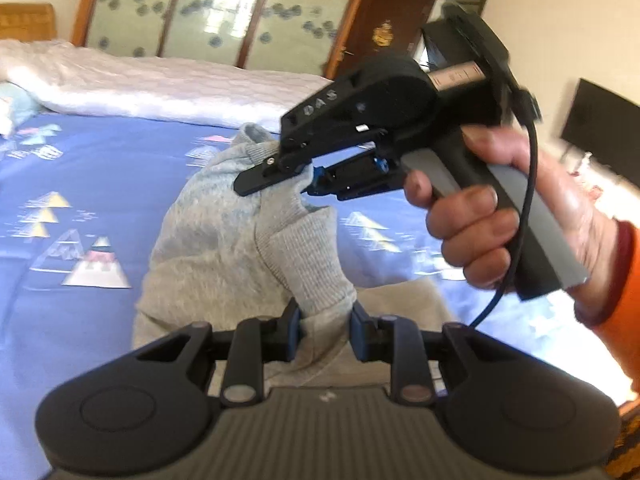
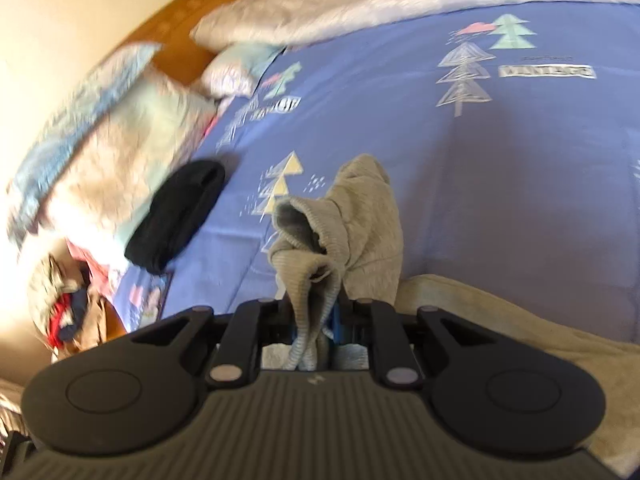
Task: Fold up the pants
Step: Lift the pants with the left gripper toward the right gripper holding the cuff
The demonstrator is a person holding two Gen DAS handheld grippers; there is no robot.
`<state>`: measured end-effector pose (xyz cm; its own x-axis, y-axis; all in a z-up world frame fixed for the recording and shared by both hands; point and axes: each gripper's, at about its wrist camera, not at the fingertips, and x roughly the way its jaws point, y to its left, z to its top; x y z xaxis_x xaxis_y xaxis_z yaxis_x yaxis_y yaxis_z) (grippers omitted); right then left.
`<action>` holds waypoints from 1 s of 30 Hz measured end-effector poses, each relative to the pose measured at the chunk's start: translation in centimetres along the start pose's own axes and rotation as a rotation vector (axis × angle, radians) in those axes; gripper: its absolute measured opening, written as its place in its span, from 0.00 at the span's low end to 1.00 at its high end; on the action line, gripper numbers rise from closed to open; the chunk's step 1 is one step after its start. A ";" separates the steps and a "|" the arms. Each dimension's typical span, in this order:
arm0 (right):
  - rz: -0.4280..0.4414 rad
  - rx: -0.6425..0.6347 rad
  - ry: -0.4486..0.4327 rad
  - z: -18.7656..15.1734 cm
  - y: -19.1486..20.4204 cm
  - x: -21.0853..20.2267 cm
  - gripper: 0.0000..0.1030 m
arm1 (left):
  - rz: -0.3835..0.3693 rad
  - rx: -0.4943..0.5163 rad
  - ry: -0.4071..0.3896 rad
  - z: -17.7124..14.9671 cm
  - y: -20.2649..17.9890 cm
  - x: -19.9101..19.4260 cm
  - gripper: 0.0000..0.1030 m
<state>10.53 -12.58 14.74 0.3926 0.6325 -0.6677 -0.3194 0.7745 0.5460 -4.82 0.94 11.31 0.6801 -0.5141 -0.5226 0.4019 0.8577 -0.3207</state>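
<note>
Two handheld grippers lift grey knit pants (image 1: 224,240) above a bed. Nearest, the left gripper (image 1: 325,330) has its jaws pinching a ribbed band of the cloth. Just beyond, the right gripper (image 1: 280,178), held in a hand (image 1: 500,216), pinches another gathered part; its own camera shows its jaws pressed on bunched ribbing. The pants hang in a heap over the blue tree-print sheet (image 2: 480,160), near the bed's front edge. Farther off lie a black garment (image 2: 176,216) and pillows (image 2: 120,140). Judged: an early lifting step; next, spread the pants flat on the sheet.
</note>
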 end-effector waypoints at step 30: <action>-0.082 0.435 -0.129 -8.9 -23.1 -8.2 0.23 | -0.119 0.231 0.305 -1.0 -11.0 12.8 0.49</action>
<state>6.97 -35.69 3.07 0.5143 0.5428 -0.6640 0.0979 0.7320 0.6742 -1.15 -15.08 7.43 0.4215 -0.5589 -0.7141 0.6175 0.7536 -0.2253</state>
